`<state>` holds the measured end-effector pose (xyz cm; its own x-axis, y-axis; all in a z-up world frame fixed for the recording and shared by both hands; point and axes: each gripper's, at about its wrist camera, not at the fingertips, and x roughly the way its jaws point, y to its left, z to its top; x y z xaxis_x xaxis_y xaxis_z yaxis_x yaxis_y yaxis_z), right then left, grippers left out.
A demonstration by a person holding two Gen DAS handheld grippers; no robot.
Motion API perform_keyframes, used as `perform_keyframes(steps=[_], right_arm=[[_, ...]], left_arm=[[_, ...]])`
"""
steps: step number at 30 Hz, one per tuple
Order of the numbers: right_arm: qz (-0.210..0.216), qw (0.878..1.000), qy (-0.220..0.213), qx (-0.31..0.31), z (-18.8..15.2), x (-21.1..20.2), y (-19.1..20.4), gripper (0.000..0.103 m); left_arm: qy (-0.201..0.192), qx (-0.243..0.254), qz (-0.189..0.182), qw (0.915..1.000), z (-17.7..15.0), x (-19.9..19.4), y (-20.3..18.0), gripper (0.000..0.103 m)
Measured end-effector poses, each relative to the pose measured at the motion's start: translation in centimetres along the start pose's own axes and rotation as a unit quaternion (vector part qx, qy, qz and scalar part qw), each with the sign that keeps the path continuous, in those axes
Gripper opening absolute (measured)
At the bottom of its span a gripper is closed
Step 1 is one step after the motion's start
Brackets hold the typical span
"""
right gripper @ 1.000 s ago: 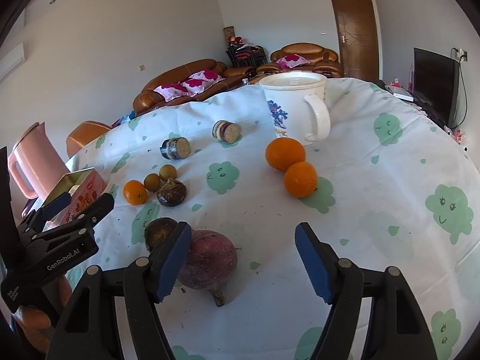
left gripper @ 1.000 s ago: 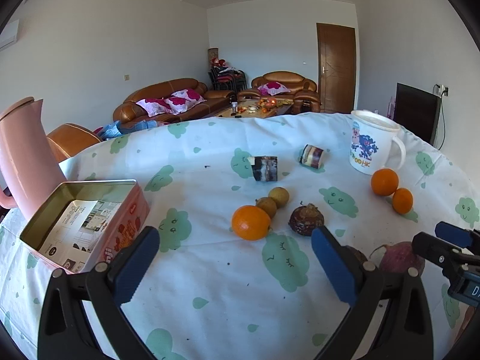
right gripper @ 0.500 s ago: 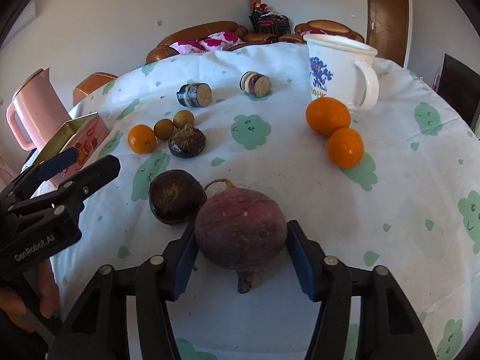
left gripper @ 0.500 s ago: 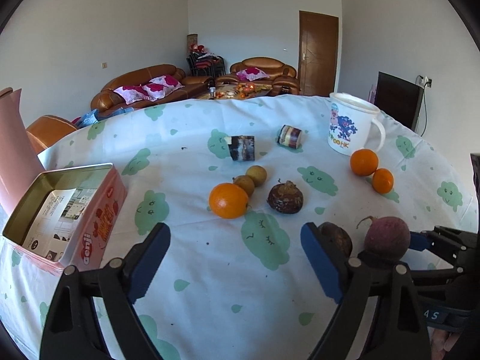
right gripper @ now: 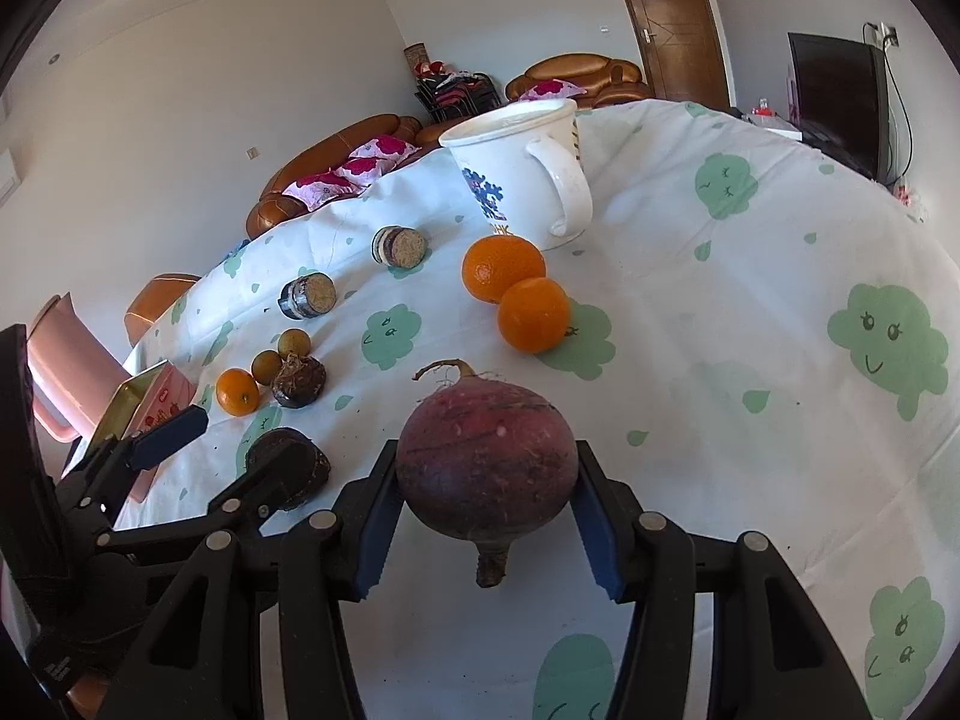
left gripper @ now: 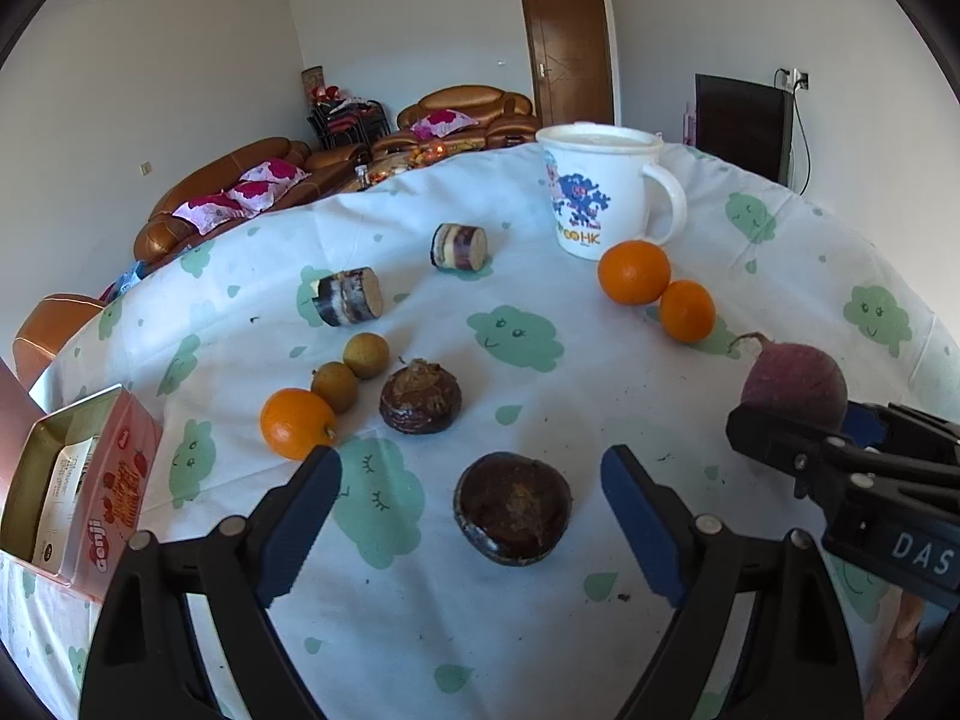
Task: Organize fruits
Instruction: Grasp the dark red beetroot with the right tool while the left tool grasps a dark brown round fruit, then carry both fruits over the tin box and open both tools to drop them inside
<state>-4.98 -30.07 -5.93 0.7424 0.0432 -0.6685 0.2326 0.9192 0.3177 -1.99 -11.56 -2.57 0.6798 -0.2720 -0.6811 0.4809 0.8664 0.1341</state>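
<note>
My right gripper (right gripper: 486, 516) is shut on a round purple-red beet (right gripper: 486, 468) and holds it above the tablecloth; the beet also shows in the left wrist view (left gripper: 792, 381). My left gripper (left gripper: 471, 516) is open, its fingers on either side of a dark brown water chestnut (left gripper: 513, 507) that lies on the cloth. A second chestnut (left gripper: 420, 399), one orange (left gripper: 297, 423) and two small brown fruits (left gripper: 351, 372) lie farther back. Two oranges (right gripper: 516, 294) sit by the mug.
A white cartoon mug (left gripper: 597, 192) stands at the back. Two cut sugarcane pieces (left gripper: 351, 303) lie mid-table. An open pink tin (left gripper: 78, 480) sits at the left edge, a pink jug (right gripper: 60, 360) behind it. The table's edge falls away on the right.
My right gripper has lifted the beet off the cloth. My left gripper has moved forward and to the right, so that the near chestnut now lies between its fingers.
</note>
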Motion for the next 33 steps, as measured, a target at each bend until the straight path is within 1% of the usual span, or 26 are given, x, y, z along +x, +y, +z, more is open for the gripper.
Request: perform_keyframes(steps=[1, 3, 4, 6, 8, 11, 14, 17, 19, 21, 24, 25, 27, 30, 33], right_arm=[[0.001, 1.0, 0.004, 0.005, 0.0, 0.2, -0.2, 0.055], [0.004, 1.0, 0.011, 0.015, 0.1, 0.4, -0.6, 0.055], [0.008, 1.0, 0.015, 0.019, 0.2, 0.5, -0.9, 0.055], [0.012, 0.999, 0.019, 0.024, 0.1, 0.6, -1.1, 0.055], [0.012, 1.0, 0.017, 0.023, 0.0, 0.5, -1.1, 0.055], [0.008, 1.0, 0.019, 0.018, -0.1, 0.7, -0.9, 0.055], [0.005, 1.0, 0.019, 0.017, -0.1, 0.7, -0.9, 0.055], [-0.009, 1.0, 0.016, 0.013, -0.1, 0.6, -0.7, 0.055], [-0.014, 1.0, 0.01, 0.01, -0.1, 0.3, -0.7, 0.055], [-0.02, 1.0, -0.008, 0.004, -0.2, -0.4, -0.4, 0.055], [-0.039, 0.998, -0.037, -0.032, -0.3, -1.5, 1.0, 0.055], [-0.041, 0.997, -0.043, -0.045, -0.4, -1.8, 1.7, 0.055], [-0.033, 0.996, -0.048, -0.061, -0.4, -2.1, 3.2, 0.055], [-0.017, 0.995, -0.051, -0.082, -0.3, -2.0, 5.8, 0.055], [-0.002, 0.993, -0.054, -0.107, 0.0, -1.5, 9.1, 0.055]], left_arm=[[0.013, 0.004, -0.001, 0.9999, 0.0, 0.5, -0.3, 0.083], [0.033, 0.006, -0.007, 0.9994, 0.0, 1.2, -0.4, 0.066], [0.041, 0.006, -0.01, 0.9991, 0.0, 1.6, -0.4, 0.064], [0.052, 0.006, -0.022, 0.9984, -0.1, 1.9, -0.6, 0.053], [0.055, 0.01, -0.029, 0.998, -0.1, 2.0, -0.8, 0.046], [0.054, 0.012, -0.028, 0.998, -0.2, 2.0, -1.0, 0.045], [0.055, -0.004, -0.048, 0.9973, -0.2, 2.0, -0.4, 0.045], [0.053, -0.026, -0.071, 0.9957, -0.2, 2.0, 0.5, 0.044], [0.038, -0.045, -0.087, 0.9944, -0.4, 1.4, 1.5, 0.044], [0.013, -0.058, -0.09, 0.9941, -0.6, 0.1, 2.7, 0.044], [-0.026, -0.079, -0.111, 0.9904, -0.9, -2.1, 5.4, 0.044], [-0.037, -0.084, -0.111, 0.9896, -1.0, -2.8, 6.3, 0.044], [-0.057, -0.092, -0.096, 0.9894, -1.2, -4.1, 8.2, 0.044], [-0.081, -0.099, -0.059, 0.9901, -1.3, -5.3, 11.1, 0.044], [-0.096, -0.109, -0.026, 0.989, -1.6, -5.9, 14.4, 0.044]])
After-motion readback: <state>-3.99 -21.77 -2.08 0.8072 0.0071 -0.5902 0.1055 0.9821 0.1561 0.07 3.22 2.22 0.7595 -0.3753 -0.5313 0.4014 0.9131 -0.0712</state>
